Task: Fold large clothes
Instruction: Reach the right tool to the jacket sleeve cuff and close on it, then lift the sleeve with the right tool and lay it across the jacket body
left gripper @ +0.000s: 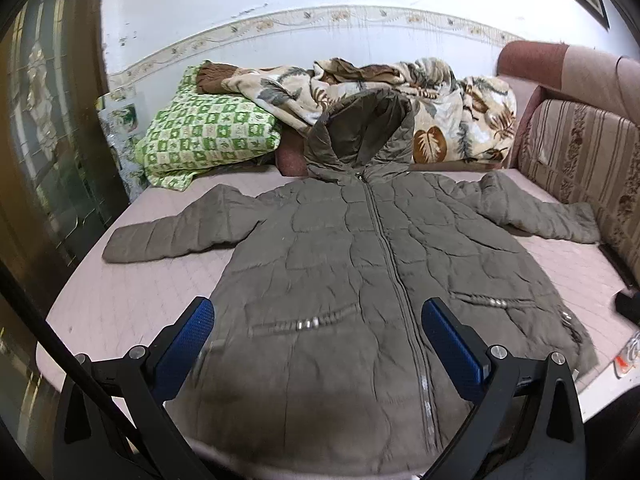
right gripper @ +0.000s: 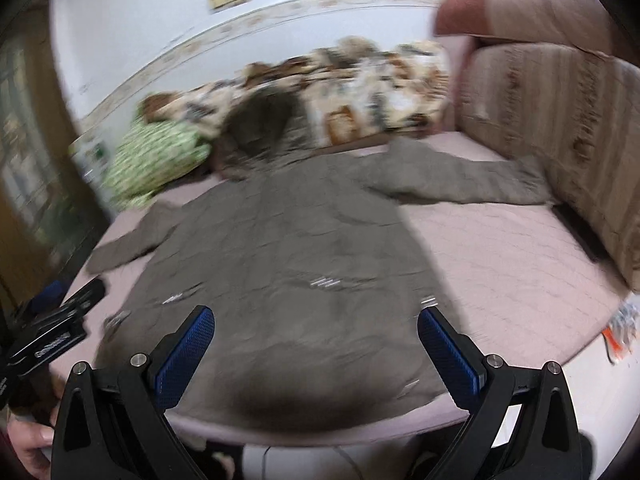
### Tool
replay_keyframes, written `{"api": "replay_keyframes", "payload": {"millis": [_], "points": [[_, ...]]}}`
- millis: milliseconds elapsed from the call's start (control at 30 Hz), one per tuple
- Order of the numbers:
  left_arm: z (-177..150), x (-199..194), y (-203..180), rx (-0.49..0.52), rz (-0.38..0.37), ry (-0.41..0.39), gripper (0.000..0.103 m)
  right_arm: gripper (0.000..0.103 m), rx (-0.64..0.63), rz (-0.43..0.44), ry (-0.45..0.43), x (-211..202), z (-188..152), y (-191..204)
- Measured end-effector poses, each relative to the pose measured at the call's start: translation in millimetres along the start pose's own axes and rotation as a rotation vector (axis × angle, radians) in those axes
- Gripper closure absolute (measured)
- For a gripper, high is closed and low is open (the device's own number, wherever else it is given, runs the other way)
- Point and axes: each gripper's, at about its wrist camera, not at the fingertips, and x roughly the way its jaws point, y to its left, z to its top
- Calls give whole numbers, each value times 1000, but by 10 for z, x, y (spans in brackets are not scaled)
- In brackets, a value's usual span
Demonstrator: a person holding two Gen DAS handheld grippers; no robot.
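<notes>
A large olive-grey quilted hooded jacket [left gripper: 340, 256] lies flat, front up and zipped, on a pink sheet, sleeves spread to both sides, hood toward the wall. My left gripper [left gripper: 318, 312] is open and empty, hovering above the jacket's lower front near the hem. The right wrist view is blurred; the jacket [right gripper: 280, 264] lies there too. My right gripper [right gripper: 316, 320] is open and empty above the hem, toward the jacket's right side. The left gripper's body [right gripper: 52, 332] shows at the left edge of the right wrist view.
The pink bed surface [left gripper: 120, 300] extends left and right of the jacket. A green checked pillow [left gripper: 204, 136] and a leaf-print blanket [left gripper: 452, 120] lie at the back by the wall. A striped sofa back [left gripper: 584, 152] stands on the right.
</notes>
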Motion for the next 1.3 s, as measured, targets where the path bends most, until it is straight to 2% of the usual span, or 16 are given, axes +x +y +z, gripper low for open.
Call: {"api": "replay_keyframes", "payload": {"millis": [133, 300, 333, 400, 467, 533, 633, 733, 867, 967, 1100, 1133, 1167, 1200, 1300], "points": [[289, 405, -119, 36, 17, -14, 0, 0, 130, -43, -11, 166, 289, -574], [551, 1051, -339, 71, 47, -43, 0, 0, 371, -63, -61, 495, 779, -1456], [556, 1127, -359, 66, 47, -44, 0, 3, 435, -49, -74, 606, 847, -1681], [517, 1254, -363, 44, 18, -45, 0, 14, 555, -65, -90, 830, 965, -2114], [465, 1389, -366, 30, -4, -19, 0, 31, 651, -80, -96, 1041, 1052, -2494], [482, 1497, -385, 33, -29, 16, 0, 39, 759, -112, -96, 1260, 1089, -2913], [467, 1577, -383, 39, -20, 4, 0, 40, 857, -141, -115, 1467, 1122, -3294], [460, 1720, -386, 30, -28, 41, 0, 41, 904, -144, -120, 1650, 1193, -3527], [445, 1838, -408, 22, -58, 81, 0, 41, 932, -236, -77, 1883, 1259, -3675], [437, 1853, -441, 31, -56, 73, 0, 41, 945, -359, -33, 2028, 1254, -3764], [422, 1911, -472, 41, -55, 80, 0, 40, 918, -357, -72, 2179, 1346, -3930], [421, 1925, -469, 43, -51, 84, 0, 45, 902, -360, -75, 2197, 1364, -3945], [422, 1941, -472, 44, -52, 89, 0, 73, 894, -363, -87, 2193, 1371, -3947], [427, 1952, -471, 43, -55, 94, 0, 80, 884, -372, -84, 2183, 1372, -3931], [440, 1929, -437, 33, -53, 84, 0, 85, 863, -367, -139, 2049, 1462, -3769]]}}
